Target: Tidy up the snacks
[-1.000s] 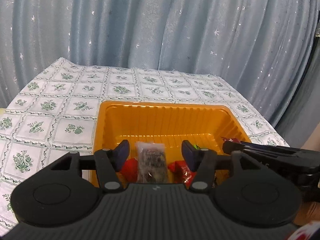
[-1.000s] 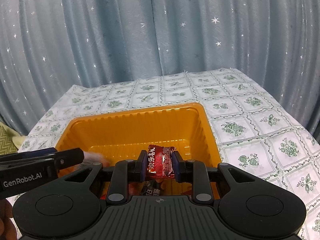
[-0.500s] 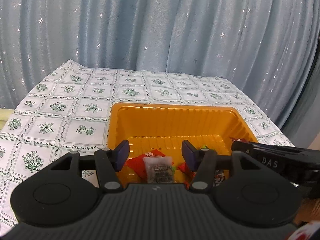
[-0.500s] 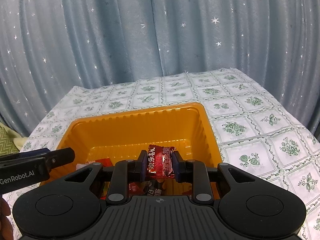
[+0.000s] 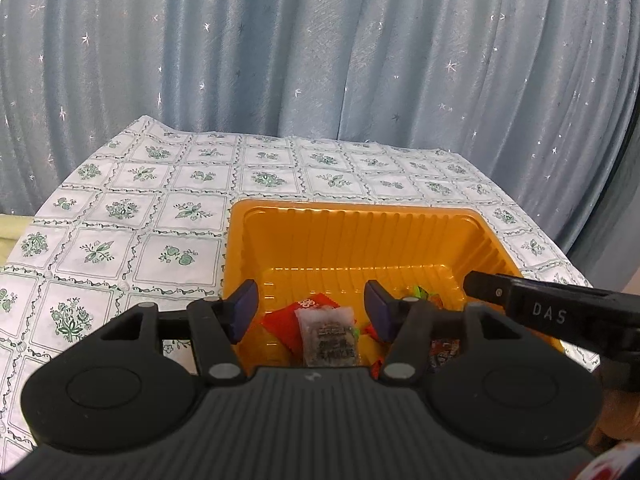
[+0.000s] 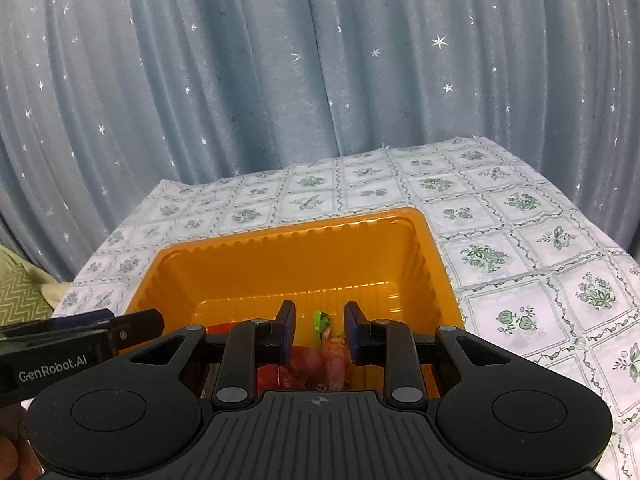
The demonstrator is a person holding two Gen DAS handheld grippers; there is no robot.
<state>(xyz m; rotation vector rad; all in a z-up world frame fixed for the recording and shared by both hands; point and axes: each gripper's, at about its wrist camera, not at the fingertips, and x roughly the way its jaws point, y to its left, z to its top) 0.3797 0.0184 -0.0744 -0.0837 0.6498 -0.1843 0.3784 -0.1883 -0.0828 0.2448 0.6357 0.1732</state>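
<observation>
— Between your left pads, what have you got?

— Nothing. My left gripper [image 5: 310, 312] stands open and empty over the near end of the orange tray [image 5: 360, 216]. A grey sachet [image 5: 330, 338] and a red packet [image 5: 306, 310] lie on the tray floor under it, loose.

— And the right?

— My right gripper [image 6: 318, 332] hangs over the same end, jaws narrowly apart. A blurred reddish packet [image 6: 324, 356] sits low between them; I cannot tell whether the pads press on it or it is dropping free. A green wrapper [image 6: 320, 320] shows just beyond.

— Why crowd both over one end?

— I'd say the tray is where the snacks get gathered, and the near end is the shortest drop. Its far half is bare, so there is room. Beyond lie the flowered tablecloth [image 5: 180, 184] and the starry curtain [image 5: 320, 60].
</observation>
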